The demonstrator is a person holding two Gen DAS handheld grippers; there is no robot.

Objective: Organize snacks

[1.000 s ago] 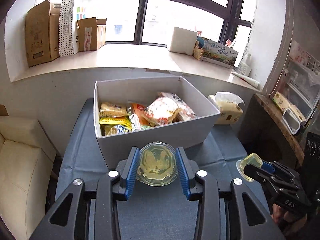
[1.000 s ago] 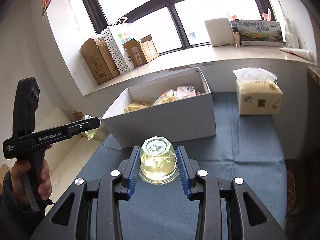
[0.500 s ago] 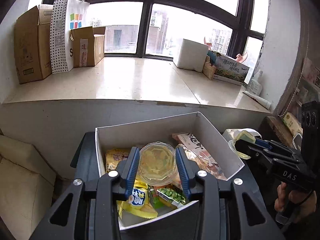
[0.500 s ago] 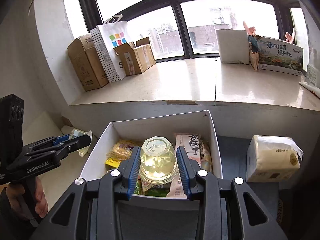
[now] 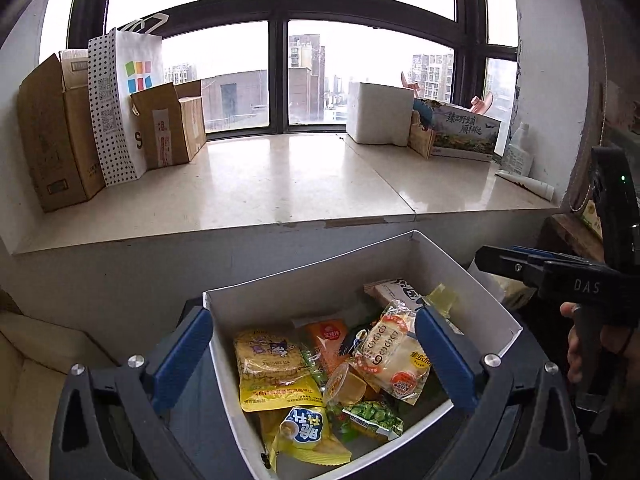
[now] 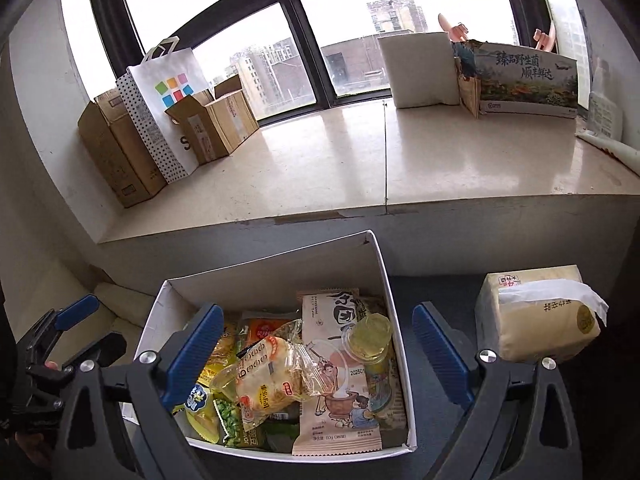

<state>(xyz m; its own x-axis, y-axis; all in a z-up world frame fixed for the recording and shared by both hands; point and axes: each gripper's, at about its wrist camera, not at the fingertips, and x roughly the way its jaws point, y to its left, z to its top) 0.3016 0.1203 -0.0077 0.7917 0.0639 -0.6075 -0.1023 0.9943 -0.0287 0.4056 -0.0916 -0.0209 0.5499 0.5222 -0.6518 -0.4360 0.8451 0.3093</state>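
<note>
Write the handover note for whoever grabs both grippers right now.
Left gripper: open, empty, over the white box.
Right gripper: open, empty, over the same box.
Both jelly cups lie in the box: one among the packets at its middle, the other on the tall beige packet.
Done: both cups dropped in.
Left: no other loose snack shows on the blue cloth; check beyond these views. The tissue pack stays out.

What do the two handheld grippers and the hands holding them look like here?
Both the left gripper and the right gripper have black bodies, silver screws and ribbed blue finger pads. The right one's side reads "DAS". Bare hand, no sleeve or cable visible.
</note>
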